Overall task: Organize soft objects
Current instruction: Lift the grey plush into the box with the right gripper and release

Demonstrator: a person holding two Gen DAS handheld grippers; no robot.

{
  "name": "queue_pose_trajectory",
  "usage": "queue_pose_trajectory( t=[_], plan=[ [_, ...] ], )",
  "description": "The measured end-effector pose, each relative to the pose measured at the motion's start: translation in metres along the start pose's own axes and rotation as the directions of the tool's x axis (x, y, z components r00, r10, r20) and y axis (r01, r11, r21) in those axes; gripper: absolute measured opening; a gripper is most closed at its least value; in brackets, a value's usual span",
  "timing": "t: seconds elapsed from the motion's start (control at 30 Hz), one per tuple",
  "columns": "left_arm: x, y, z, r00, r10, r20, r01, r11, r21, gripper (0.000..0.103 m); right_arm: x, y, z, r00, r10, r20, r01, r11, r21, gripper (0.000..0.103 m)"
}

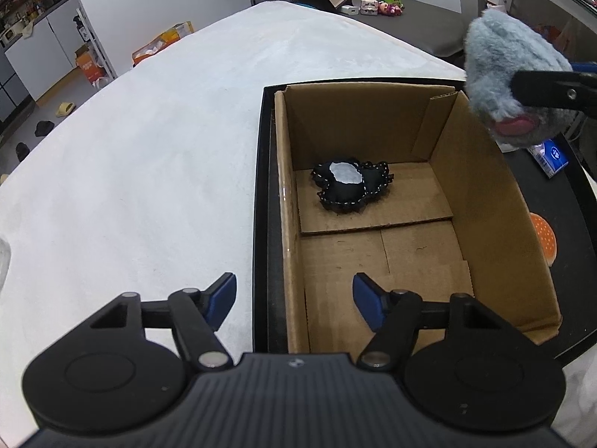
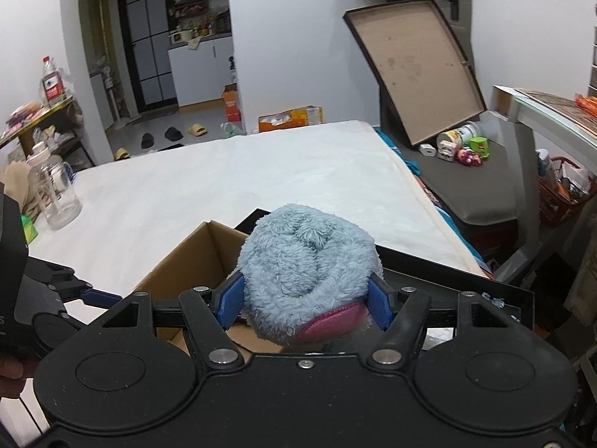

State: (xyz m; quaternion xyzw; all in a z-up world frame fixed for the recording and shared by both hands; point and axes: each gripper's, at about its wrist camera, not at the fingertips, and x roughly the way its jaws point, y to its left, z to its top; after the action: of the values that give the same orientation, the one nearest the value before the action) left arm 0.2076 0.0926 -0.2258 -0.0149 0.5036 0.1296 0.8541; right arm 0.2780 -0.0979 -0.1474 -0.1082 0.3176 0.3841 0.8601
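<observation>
Cardboard box (image 1: pixel 481 194) open-topped, sitting in a black tray (image 1: pixel 261 224) at the edge of a white-covered bed (image 1: pixel 149 149); a sensible catch-all for soft things, walls high enough to keep them from rolling off. Already inside, toward the far corner: a small black fabric piece with a pale patch (image 1: pixel 350 186), lying flat on the loose cardboard liner.

Blue-grey plush toy (image 2: pixel 309 272) squeezed between the blue pads (image 2: pixel 231 302) of the right gripper (image 2: pixel 304 304), fur bulging past both pads (a firm pinch, judging by how the pile folds around them). Pink underside (image 2: pixel 332 323) facing down and toward the camera. Held up above the box's right-hand wall rather than inside it, as the left wrist view confirms: toy (image 1: pixel 515 74) clear of the rim, nothing under it yet but tray and box edge. Probably carried high to clear the wall before lowering.

Left gripper (image 1: pixel 294 298) empty, jaws apart with nothing between them, straddling the near-left wall of the box, one finger over the bed, the other over the box floor. Seemingly parked there to stay out of the way, or to steady the box if needed; cannot tell whether it touches the cardboard.

Next move, likely: bring the toy over the open floor beside the black piece, then release.
</observation>
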Motion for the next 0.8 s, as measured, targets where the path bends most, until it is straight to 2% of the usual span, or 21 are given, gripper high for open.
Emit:
queue_pose_trajectory(
  t=[0.07,0.2,0.47,0.8],
  plan=[
    [0.001,0.001,-0.001,1.0,-0.005,0.004,0.005,1.0,0.004,0.061,0.003,0.005,0.002,1.0,0.006,-0.007,-0.006,1.0,-0.021,0.065],
    [0.001,0.005,-0.002,1.0,-0.022,0.012,0.022,1.0,0.0,0.042,0.01,0.018,0.004,1.0,0.016,-0.027,-0.017,0.998,-0.052,0.065],
    [0.003,0.009,-0.001,0.998,-0.055,0.027,0.055,0.999,0.004,0.025,0.028,0.039,0.004,0.995,-0.005,-0.097,-0.007,0.993,-0.122,0.065],
    [0.006,0.013,-0.003,0.995,-0.099,0.021,0.099,0.995,0.0,0.022,0.054,0.061,-0.003,0.985,-0.054,-0.161,0.016,0.974,-0.227,0.065]
  ],
)
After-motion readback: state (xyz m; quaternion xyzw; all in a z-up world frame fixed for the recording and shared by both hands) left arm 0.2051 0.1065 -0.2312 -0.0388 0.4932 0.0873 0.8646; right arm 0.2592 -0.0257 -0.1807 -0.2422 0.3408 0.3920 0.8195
